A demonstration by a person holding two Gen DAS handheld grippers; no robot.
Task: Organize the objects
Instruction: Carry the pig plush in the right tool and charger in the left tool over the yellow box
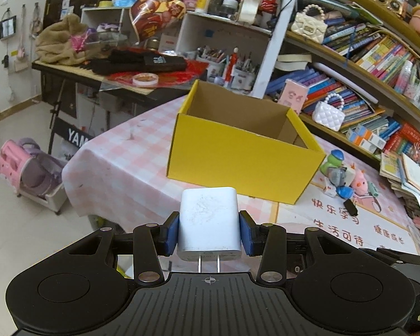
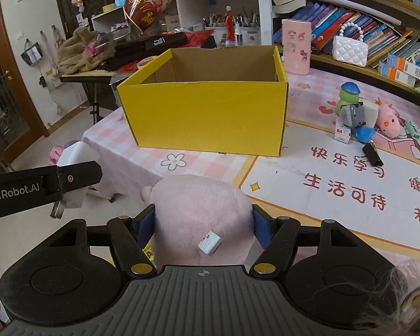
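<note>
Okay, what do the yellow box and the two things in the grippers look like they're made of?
Yellow box: cardboard, matte yellow outside, brown inside, folded edges. Charger in the left gripper: hard white plastic, scuffed, metal prongs. Pink toy in the right gripper: fuzzy plush fabric, sewn tag.

Left tongs (image 1: 209, 231) clamping white charger (image 1: 209, 221) (prongs rearward) — yellow box (image 1: 238, 159) ahead

Box (image 2: 207, 114) is showing bright yellow outside, plain brown card inside. Charger (image 1: 209, 221) is looking white, scuffed grey. Plush toy (image 2: 201, 218) is reading pale pink with a white tag. Finger pads (image 1: 171, 233) are showing blue on black arms. Tablecloth (image 1: 131, 156) is showing pink-and-white check, with red lettering on a white panel. Binder clip (image 2: 372, 154) is looking black.
</note>
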